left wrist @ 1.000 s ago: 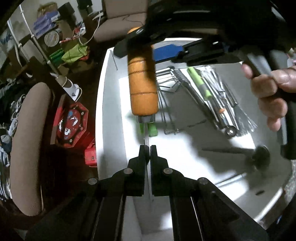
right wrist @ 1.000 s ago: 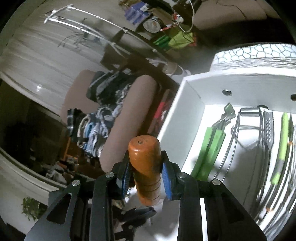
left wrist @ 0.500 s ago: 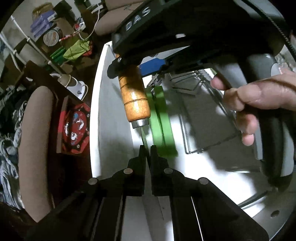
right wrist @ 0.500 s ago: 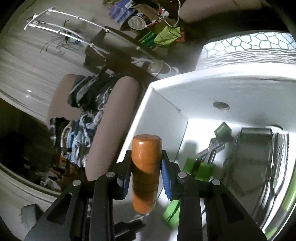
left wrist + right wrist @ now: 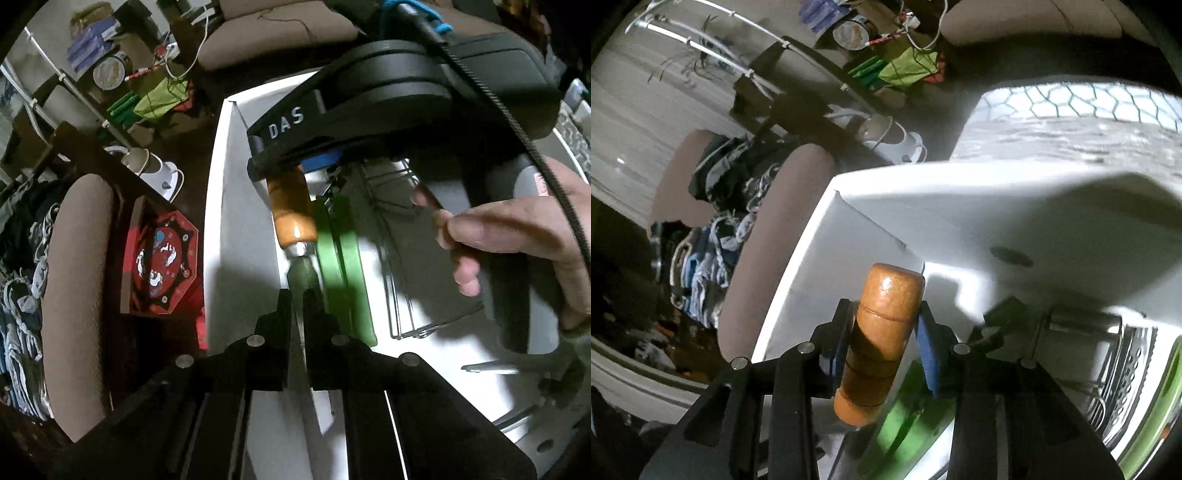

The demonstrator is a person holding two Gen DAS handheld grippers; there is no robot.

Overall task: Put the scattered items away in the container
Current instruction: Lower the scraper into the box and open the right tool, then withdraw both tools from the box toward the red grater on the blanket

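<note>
A tool with an orange wooden handle (image 5: 291, 214) and a thin metal blade hangs low inside the white container (image 5: 240, 221), by its left wall. My left gripper (image 5: 298, 295) is shut on the blade just below the metal collar. In the right wrist view the handle (image 5: 882, 332) stands between the blue pads of my right gripper (image 5: 883, 306). Its jaws are opening, and a narrow gap shows at the right pad. A hand (image 5: 517, 236) holds the right gripper's grip above the container.
In the container lie green tongs (image 5: 343, 266) right beside the tool, a wire rack (image 5: 399, 288), a steel grater (image 5: 1134, 365) and other utensils. A padded chair (image 5: 74, 295) and a red octagonal box (image 5: 162, 262) stand outside the left wall.
Both grippers have carried the wooden-handled tool down into the container beside the green tongs. The right pads, tight on the handle before, now stand slightly apart from it.
</note>
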